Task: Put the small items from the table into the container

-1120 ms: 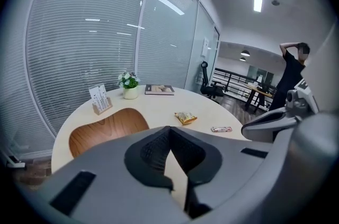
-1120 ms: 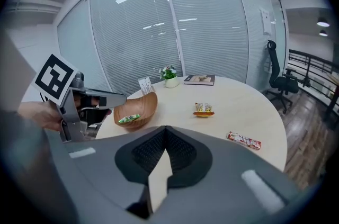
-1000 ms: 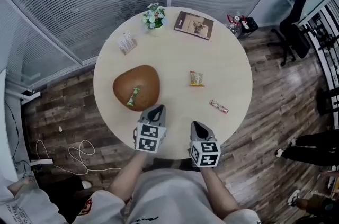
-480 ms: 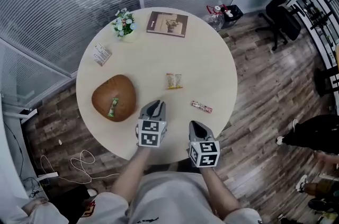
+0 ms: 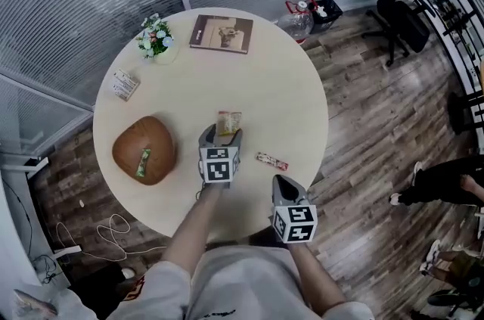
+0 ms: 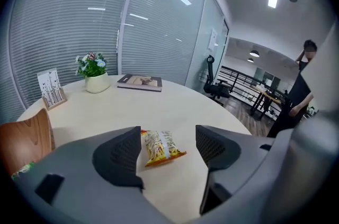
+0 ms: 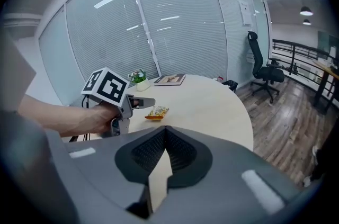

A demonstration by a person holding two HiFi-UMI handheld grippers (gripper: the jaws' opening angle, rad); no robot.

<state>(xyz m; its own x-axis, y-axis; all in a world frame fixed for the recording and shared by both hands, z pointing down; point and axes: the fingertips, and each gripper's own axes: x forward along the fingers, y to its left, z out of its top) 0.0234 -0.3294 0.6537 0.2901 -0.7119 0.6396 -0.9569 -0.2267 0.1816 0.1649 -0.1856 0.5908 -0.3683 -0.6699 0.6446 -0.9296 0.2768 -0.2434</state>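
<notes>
A yellow snack packet [image 5: 228,122] lies flat on the round table [image 5: 287,99]. My left gripper [image 5: 222,134] hovers just in front of it. Its jaws are opening, and in the left gripper view the snack packet [image 6: 159,146] sits on the table between them, untouched by the left gripper [image 6: 168,135]. A red candy bar [image 5: 271,161] lies to the right. The brown wooden container [image 5: 144,150] stands at the left with a green wrapped item [image 5: 141,162] inside. My right gripper [image 5: 283,187] is shut and empty at the table's near edge, with its jaw tips meeting in the right gripper [image 7: 165,131] view.
At the table's far side are a potted plant [image 5: 155,38], a book [image 5: 221,33] and a small card stand [image 5: 124,84]. A water bottle [image 5: 295,22] and an office chair [image 5: 401,4] stand on the wooden floor beyond. A person stands at the right edge.
My left gripper moved from beside the container, right and away from me, up to the snack packet, and its jaws went from shut to wide. The right gripper stayed shut near the edge.
</notes>
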